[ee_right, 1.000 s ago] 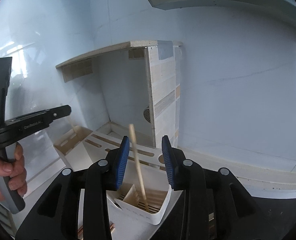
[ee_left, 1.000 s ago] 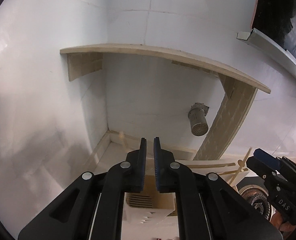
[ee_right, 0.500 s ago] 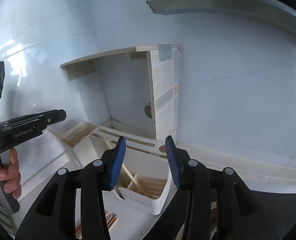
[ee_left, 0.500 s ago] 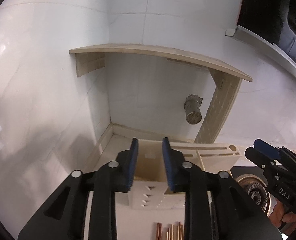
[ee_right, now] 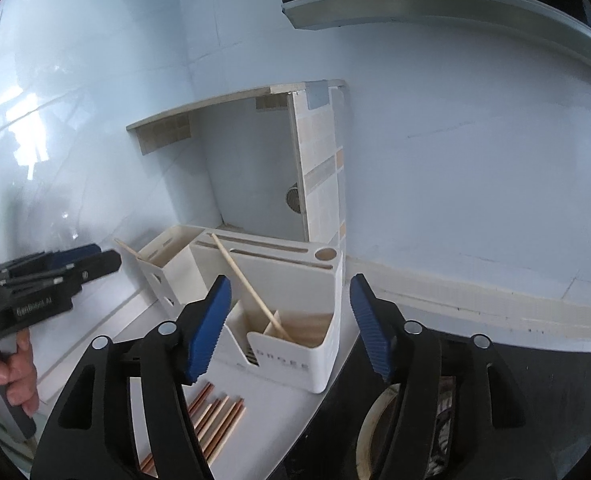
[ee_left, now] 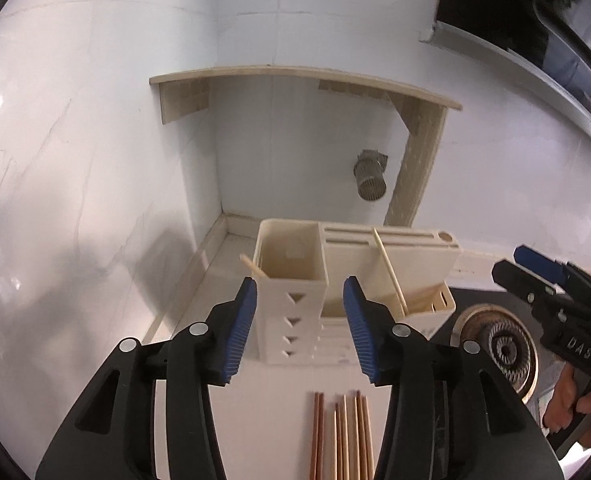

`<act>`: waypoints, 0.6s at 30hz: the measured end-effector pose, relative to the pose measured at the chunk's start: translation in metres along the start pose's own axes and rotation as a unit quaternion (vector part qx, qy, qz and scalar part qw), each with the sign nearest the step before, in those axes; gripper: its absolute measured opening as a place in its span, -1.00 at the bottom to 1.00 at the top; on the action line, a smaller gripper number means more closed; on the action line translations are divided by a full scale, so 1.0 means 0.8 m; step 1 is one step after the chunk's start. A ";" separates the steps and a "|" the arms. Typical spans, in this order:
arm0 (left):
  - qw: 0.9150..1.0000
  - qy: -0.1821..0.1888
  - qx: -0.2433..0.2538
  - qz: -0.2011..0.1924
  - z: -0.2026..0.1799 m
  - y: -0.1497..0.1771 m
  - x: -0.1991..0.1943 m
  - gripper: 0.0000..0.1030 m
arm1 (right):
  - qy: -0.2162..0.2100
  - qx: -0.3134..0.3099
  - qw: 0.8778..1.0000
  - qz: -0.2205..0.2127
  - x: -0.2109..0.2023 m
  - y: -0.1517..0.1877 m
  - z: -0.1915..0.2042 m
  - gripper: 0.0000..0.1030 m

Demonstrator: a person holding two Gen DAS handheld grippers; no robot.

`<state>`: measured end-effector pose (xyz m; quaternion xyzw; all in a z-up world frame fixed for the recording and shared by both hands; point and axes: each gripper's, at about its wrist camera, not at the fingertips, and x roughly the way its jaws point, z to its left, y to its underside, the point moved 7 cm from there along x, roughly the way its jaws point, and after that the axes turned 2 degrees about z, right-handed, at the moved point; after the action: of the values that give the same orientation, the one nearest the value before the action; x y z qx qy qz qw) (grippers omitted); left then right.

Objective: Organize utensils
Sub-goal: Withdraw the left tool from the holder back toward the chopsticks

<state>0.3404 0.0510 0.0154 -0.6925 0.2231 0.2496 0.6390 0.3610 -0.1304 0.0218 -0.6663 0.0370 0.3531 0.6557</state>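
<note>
The loose chopsticks (ee_left: pixel 343 436) lie flat on the white counter (ee_left: pixel 271 400), side by side, long axes running near to far, their far tips just short of the holder (ee_left: pixel 295 320). They sit below and on the near side of both grippers, so the coming pick, as I judge it, means dipping down and back toward them rather than reaching on.

The left gripper (ee_left: pixel 300 322) has just been opening; its blue pads are spread, nothing pinched between them, with the holder's tall left bin (ee_left: pixel 291 256) showing in the gap but behind it. The bundle lies just right of this gripper's centre line. The right gripper (ee_right: pixel 291 320) has also just been opening and stands spread wider, empty; from it the chopsticks (ee_right: pixel 211 420) lie near and to the left, under its left finger. Which hand is nearer the frames do not settle.

Containers, left to right: the left bin holds one chopstick (ee_left: pixel 251 266) leaning over its left rim. The slotted knife block (ee_right: pixel 271 264) in the middle has empty slots and a round hole at its right end. The low front pocket (ee_right: pixel 291 336) on the right holds one chopstick (ee_right: pixel 247 288), tilted up to the left.

A stove burner (ee_left: pixel 503 348) sits right of the holder.
</note>
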 end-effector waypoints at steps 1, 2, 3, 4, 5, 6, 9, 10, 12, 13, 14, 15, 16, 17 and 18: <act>1.000 0.000 0.000 0.003 0.000 0.004 -0.001 -0.06 | 0.000 -0.001 1.000 0.001 -0.001 0.002 0.001 0.24; 1.000 0.000 0.000 0.008 0.000 0.010 -0.003 -0.05 | 0.001 -0.003 1.000 0.002 -0.002 0.003 0.003 0.27; 1.000 0.000 -0.001 0.011 0.000 0.014 -0.003 -0.05 | 0.000 -0.002 1.000 0.005 -0.003 0.005 0.003 0.27; 1.000 0.001 -0.001 0.014 0.000 0.020 -0.005 -0.04 | -0.001 -0.002 1.000 0.010 -0.003 0.008 0.005 0.28; 1.000 0.001 -0.002 0.018 0.000 0.022 -0.003 -0.01 | 0.000 -0.004 1.000 0.012 -0.003 0.010 0.005 0.29; 1.000 0.002 -0.003 0.021 0.000 0.027 -0.004 0.02 | 0.001 -0.008 1.000 0.015 -0.004 0.013 0.007 0.29; 0.999 0.003 -0.005 0.034 0.002 0.044 -0.003 0.03 | 0.001 -0.009 1.000 0.028 -0.005 0.024 0.009 0.30; 0.999 0.002 -0.006 0.039 0.003 0.048 -0.001 0.03 | 0.001 -0.006 0.999 0.034 -0.005 0.028 0.009 0.31; 0.999 0.001 -0.008 0.050 0.007 0.061 0.000 0.04 | 0.000 -0.001 0.999 0.044 -0.003 0.035 0.010 0.33; 0.998 0.001 -0.009 0.055 0.009 0.067 0.001 0.04 | 0.001 0.001 0.999 0.049 -0.003 0.039 0.010 0.33; 0.998 0.002 -0.010 0.060 0.010 0.070 0.002 0.05 | 0.001 0.003 0.999 0.054 -0.003 0.043 0.010 0.34; 0.998 0.003 -0.011 0.068 0.011 0.075 0.004 0.05 | 0.002 0.005 0.998 0.056 -0.003 0.045 0.011 0.34; 0.997 0.004 -0.009 0.076 0.011 0.080 0.006 0.06 | 0.002 0.007 0.998 0.060 -0.003 0.048 0.011 0.34; 0.997 0.004 -0.007 0.078 0.011 0.083 0.005 0.06 | 0.003 0.009 0.998 0.064 -0.002 0.051 0.012 0.34; 0.997 0.003 -0.002 0.082 0.012 0.086 0.006 0.07 | 0.004 0.008 0.998 0.066 -0.002 0.054 0.013 0.34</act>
<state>0.3005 0.0547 -0.0419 -0.6737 0.2801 0.2996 0.6148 0.3331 -0.1277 -0.0127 -0.6586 0.0862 0.3925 0.6362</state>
